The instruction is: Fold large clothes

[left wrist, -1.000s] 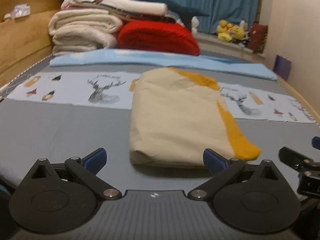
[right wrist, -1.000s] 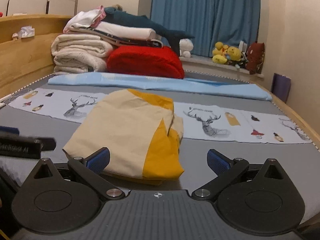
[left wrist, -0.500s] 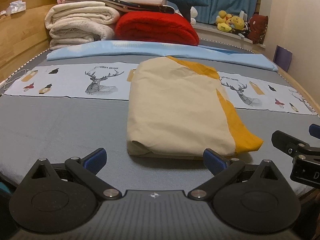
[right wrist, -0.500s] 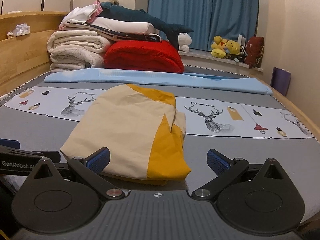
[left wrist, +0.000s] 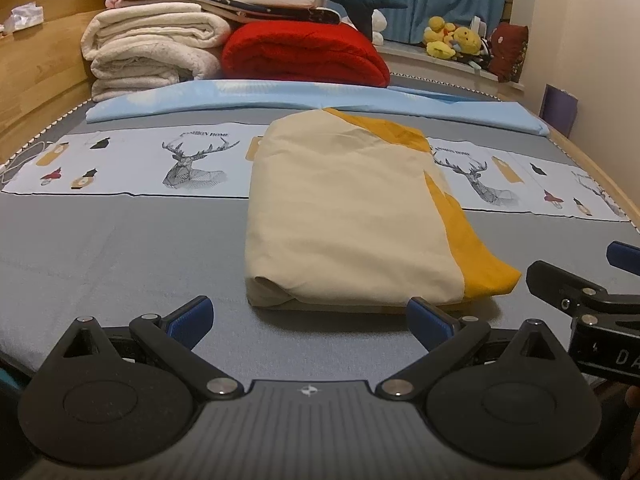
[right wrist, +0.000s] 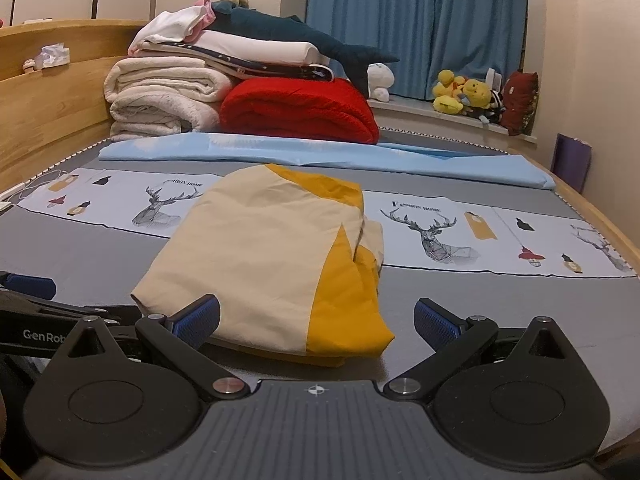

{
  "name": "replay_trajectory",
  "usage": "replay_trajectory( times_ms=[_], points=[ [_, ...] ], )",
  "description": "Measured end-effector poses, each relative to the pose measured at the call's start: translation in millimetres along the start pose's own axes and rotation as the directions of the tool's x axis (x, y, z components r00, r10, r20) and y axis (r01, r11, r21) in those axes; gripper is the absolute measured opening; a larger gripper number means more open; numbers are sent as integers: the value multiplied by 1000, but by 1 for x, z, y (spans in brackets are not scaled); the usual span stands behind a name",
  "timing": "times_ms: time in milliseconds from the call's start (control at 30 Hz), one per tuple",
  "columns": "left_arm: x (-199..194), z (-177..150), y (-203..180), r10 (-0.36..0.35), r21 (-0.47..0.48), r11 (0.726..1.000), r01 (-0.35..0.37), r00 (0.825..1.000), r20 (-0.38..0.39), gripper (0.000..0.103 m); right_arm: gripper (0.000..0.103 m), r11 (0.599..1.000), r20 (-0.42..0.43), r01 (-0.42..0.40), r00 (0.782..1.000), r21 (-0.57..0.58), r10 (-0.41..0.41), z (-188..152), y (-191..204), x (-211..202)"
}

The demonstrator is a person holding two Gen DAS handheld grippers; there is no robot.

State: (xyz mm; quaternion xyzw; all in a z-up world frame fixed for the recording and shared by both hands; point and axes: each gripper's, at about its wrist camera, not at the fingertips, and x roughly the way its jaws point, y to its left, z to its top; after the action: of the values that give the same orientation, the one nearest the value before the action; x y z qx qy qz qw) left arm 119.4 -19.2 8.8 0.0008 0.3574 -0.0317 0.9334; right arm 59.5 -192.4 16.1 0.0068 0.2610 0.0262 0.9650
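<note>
A cream and mustard-yellow garment (left wrist: 352,216) lies folded into a compact rectangle on the grey bed; it also shows in the right wrist view (right wrist: 276,256). My left gripper (left wrist: 310,320) is open and empty, just in front of the garment's near edge. My right gripper (right wrist: 316,320) is open and empty, also just short of the near edge, with its left fingertip (right wrist: 198,318) overlapping the cream cloth in view. The right gripper's side (left wrist: 584,300) shows at the right of the left wrist view.
A printed deer runner (left wrist: 192,160) crosses the bed under the garment. A light blue sheet (left wrist: 280,96) lies behind it. Folded white blankets (left wrist: 152,52), a red blanket (left wrist: 304,56) and a shark plush are stacked at the head. Wooden bed frame at left (left wrist: 36,76).
Both grippers have drawn back slightly and risen a little; the view has tilted down in the left wrist view. The garment has not moved. Both stay open.
</note>
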Motion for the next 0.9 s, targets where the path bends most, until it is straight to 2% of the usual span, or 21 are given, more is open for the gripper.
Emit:
replay_trajectory(
  times_ms=[900],
  points=[
    [4, -2, 3, -24, 7, 1000, 24, 1000, -15, 102, 102, 1000, -19, -11, 1000, -13, 10, -3, 7, 4]
  ],
)
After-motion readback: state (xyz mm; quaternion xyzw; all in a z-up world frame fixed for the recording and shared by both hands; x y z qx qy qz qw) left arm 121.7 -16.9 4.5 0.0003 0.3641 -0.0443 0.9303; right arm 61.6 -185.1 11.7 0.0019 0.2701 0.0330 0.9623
